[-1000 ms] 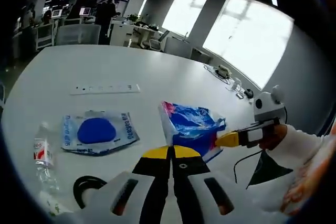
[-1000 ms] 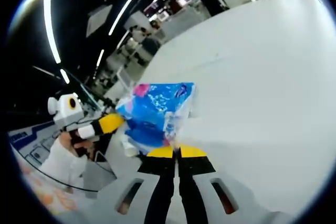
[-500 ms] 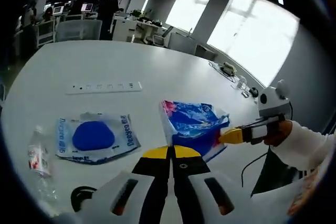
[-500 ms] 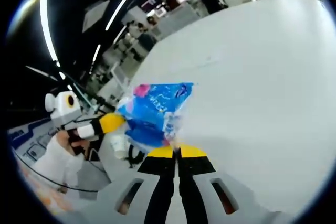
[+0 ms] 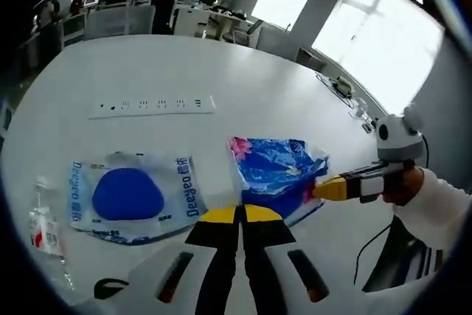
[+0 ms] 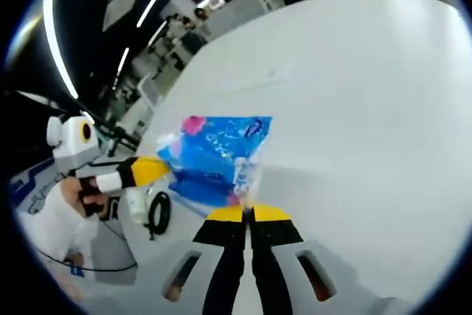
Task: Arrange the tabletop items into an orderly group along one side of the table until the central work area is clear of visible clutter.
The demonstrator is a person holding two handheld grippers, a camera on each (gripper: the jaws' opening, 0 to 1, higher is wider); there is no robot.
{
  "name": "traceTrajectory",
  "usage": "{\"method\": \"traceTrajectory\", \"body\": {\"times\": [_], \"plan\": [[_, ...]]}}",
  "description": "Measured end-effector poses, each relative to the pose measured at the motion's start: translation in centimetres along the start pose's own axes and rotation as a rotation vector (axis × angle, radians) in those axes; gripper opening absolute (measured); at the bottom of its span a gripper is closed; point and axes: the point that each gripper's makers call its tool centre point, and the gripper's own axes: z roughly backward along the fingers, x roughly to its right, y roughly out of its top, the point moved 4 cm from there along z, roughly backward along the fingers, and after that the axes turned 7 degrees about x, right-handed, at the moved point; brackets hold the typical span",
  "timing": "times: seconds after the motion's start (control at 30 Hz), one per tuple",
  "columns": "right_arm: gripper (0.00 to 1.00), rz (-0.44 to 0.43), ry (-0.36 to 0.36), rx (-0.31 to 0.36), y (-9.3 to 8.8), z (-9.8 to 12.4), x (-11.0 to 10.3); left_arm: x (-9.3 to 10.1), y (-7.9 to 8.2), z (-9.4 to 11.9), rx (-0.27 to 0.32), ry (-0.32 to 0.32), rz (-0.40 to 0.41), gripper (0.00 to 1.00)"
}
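Left gripper view, left to right: small plastic bottle point(image 5: 41, 228) far left of the left gripper point(image 5: 240, 215); clear packet with a blue pad point(image 5: 131, 195) just left of its closed, empty yellow tips; white power strip point(image 5: 153, 106) well ahead; blue tissue pack point(image 5: 276, 174) just ahead and right, pinched at its edge by the right gripper point(image 5: 330, 188). Right gripper view: left gripper point(image 6: 144, 171) beside the pack point(image 6: 214, 158), right gripper point(image 6: 247, 214) clamped on its corner, above the white table point(image 6: 369, 108).

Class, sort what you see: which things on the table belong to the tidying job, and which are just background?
Job:
blue crinkly plastic packet shared by both grippers
clear pouch with blue pad
clear plastic bottle

Background:
white power strip
black cable
white table
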Motion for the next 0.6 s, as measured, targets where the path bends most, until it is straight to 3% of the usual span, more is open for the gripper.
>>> {"method": "traceTrajectory", "body": {"times": [0.23, 0.33, 0.6], "plan": [[0.0, -0.024, -0.029, -0.045, 0.3, -2.4, 2.2, -1.0, -0.2, -2.4, -0.039, 0.046, 0.061, 0.0], [0.0, -0.023, -0.035, -0.055, 0.3, -3.0, 2.5, -1.6, -0.7, -3.2, -0.071, 0.081, 0.162, 0.0], [0.0, -0.039, -0.044, -0.076, 0.2, -4.5, 3.6, -2.4, -0.8, -4.8, -0.093, 0.12, 0.172, 0.0]]}}
